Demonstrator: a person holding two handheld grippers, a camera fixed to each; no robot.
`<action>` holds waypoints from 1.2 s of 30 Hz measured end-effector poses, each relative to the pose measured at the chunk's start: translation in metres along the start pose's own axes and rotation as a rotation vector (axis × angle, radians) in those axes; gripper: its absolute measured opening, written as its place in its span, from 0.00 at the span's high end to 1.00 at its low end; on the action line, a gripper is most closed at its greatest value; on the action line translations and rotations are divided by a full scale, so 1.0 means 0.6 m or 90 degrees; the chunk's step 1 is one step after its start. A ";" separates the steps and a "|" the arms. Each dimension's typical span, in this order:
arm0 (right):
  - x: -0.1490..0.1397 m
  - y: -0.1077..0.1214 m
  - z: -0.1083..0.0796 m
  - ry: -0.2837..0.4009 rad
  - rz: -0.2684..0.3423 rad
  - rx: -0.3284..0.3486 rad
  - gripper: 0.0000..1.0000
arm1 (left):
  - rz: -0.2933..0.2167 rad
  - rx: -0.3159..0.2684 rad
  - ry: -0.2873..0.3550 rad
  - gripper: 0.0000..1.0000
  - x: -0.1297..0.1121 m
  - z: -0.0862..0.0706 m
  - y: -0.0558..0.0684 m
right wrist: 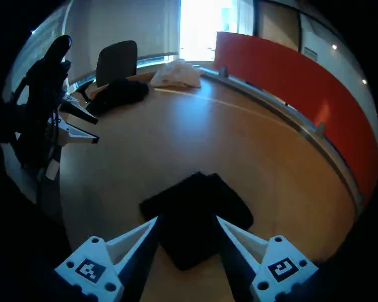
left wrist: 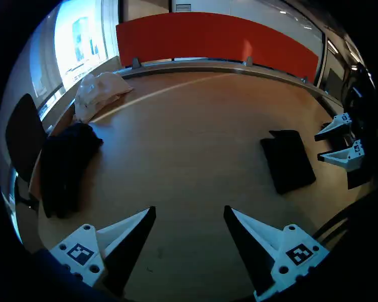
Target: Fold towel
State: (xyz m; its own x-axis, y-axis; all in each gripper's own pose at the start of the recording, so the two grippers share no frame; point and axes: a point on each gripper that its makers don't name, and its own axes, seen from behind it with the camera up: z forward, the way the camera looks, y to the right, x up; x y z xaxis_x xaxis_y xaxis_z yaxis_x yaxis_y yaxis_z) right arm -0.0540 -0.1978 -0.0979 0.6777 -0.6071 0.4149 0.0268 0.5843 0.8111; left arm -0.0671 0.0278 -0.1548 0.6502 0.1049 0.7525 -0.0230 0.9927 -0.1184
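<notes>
Wood-toned curved table spreads before me, with a long red partition panel along its far edge. A folded black towel lies flat on its right side. My right gripper is spread apart, the towel showing between its fingers. My left gripper is also spread, over bare wood.

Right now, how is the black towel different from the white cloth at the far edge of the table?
The black towel is dark, and the white cloth is pale. The black towel lies flat and folded, while the white cloth is a crumpled heap. The black towel is close to the open right gripper, but the white cloth lies far off. Both rest on the same table.
</notes>
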 end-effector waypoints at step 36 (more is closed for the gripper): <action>-0.147 -0.004 0.001 -0.095 0.046 -0.019 0.30 | 0.008 -0.006 0.000 0.00 0.004 0.003 0.013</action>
State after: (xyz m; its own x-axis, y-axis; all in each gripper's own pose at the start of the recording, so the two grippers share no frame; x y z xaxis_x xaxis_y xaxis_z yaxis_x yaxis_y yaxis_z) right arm -0.1144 -0.1460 -0.1358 0.5618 -0.6352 0.5300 0.0060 0.6438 0.7652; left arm -0.0672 0.0362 -0.1526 0.6495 0.1175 0.7512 -0.0244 0.9907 -0.1339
